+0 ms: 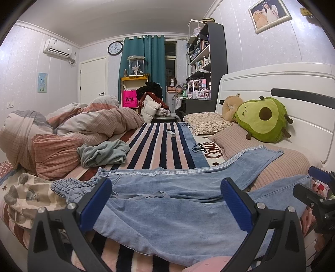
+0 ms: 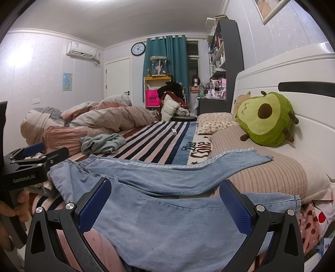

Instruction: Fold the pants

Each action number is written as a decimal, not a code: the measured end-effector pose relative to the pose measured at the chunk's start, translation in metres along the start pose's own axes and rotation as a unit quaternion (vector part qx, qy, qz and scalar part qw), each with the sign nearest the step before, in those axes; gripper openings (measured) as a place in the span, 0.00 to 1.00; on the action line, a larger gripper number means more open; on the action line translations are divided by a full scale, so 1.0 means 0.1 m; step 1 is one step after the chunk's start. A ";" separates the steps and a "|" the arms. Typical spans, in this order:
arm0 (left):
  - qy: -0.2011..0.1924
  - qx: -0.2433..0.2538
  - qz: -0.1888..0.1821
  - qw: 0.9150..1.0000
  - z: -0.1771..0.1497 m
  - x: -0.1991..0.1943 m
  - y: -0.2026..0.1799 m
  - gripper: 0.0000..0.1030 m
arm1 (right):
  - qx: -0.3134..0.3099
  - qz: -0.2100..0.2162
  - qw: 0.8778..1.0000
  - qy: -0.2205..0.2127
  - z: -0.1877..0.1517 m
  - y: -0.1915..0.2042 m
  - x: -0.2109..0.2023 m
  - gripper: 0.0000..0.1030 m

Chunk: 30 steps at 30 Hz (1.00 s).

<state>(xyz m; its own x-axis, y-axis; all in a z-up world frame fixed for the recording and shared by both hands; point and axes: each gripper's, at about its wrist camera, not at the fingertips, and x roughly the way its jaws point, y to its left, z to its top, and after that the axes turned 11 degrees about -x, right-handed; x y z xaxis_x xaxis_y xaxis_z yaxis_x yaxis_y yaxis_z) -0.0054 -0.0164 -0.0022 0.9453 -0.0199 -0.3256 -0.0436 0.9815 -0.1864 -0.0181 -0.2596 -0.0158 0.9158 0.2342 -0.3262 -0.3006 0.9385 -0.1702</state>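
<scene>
Lying unfolded, jeans (image 1: 167,198) overhang mattress.

Hidden and cut-off parts around the bed

The near leg of the pants (image 2: 167,226) runs out of view at the bottom edge. The right hand-held gripper (image 1: 318,188) is cut by the right edge, its jaws not readable. The framed photo (image 2: 270,9) is cropped at the top. Items on the shelf (image 1: 201,56) are too small to tell.

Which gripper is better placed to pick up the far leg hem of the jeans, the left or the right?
The right gripper, probably. It hangs open over the leg half of the light-blue jeans, nearer the far leg hem on the beige ribbed pillow. The left gripper, also open, sits by the elastic waistband.
</scene>
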 end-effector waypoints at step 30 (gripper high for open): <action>0.167 -0.087 0.069 0.980 -0.65 0.86 1.09 0.99 | 0.107 -0.017 0.984 0.143 -1.06 -0.68 0.50 0.85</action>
<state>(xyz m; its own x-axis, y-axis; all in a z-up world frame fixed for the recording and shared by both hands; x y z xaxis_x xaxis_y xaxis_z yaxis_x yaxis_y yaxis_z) 0.0506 0.0761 -0.1106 0.7695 0.0202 -0.6384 -0.2448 0.9325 -0.2656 0.0198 -0.3389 -0.1194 0.8028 0.1501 -0.5770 -0.1801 0.9836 0.0053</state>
